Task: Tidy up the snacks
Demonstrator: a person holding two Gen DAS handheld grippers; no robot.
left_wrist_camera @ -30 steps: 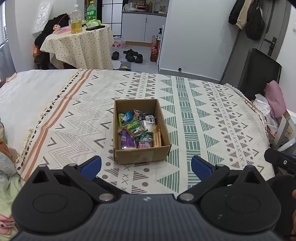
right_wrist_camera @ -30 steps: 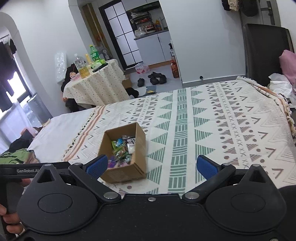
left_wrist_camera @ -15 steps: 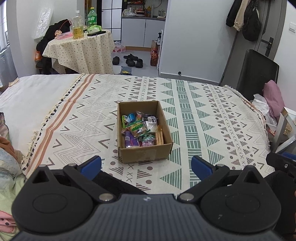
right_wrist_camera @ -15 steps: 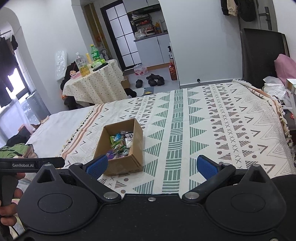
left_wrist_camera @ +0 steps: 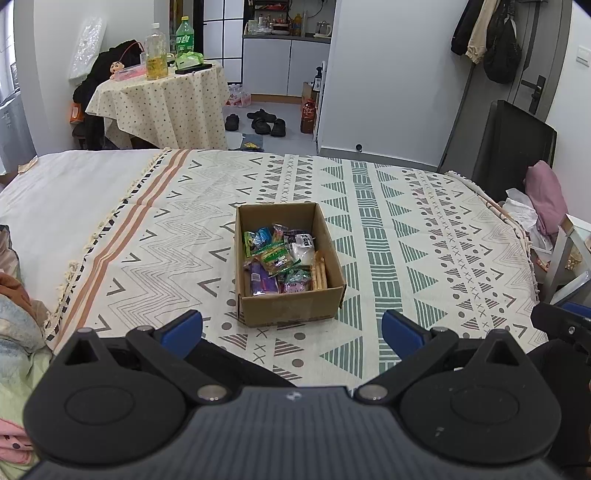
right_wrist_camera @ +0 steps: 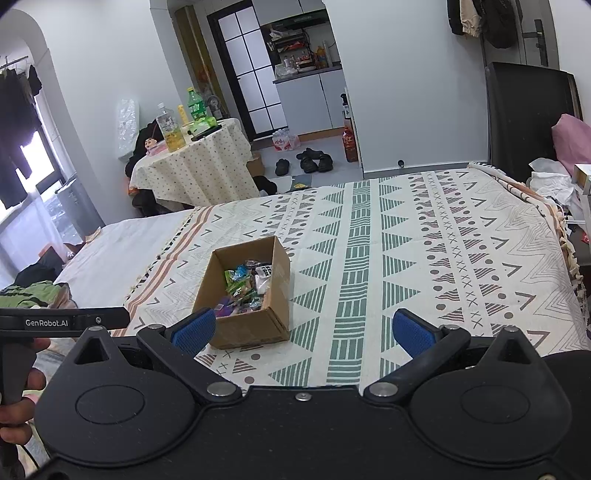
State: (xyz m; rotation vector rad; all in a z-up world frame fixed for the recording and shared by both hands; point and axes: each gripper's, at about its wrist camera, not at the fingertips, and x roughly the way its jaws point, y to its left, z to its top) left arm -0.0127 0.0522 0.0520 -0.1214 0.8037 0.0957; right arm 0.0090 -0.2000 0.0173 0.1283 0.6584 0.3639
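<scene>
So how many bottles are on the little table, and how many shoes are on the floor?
Bottles on the small table: 2, a clear bottle with yellow liquid and a green bottle.
Dark shoes on the floor: 3 that I can tell apart.
Total: 5

A wide bed (left_wrist_camera: 110,206) with a patterned blanket (left_wrist_camera: 424,236) fills the room, and behind it stand white walls (left_wrist_camera: 388,74), a round table (left_wrist_camera: 162,99) under a dotted cloth, shoes (left_wrist_camera: 262,122) on the grey floor (left_wrist_camera: 280,140) and a dark door (left_wrist_camera: 532,66).
</scene>
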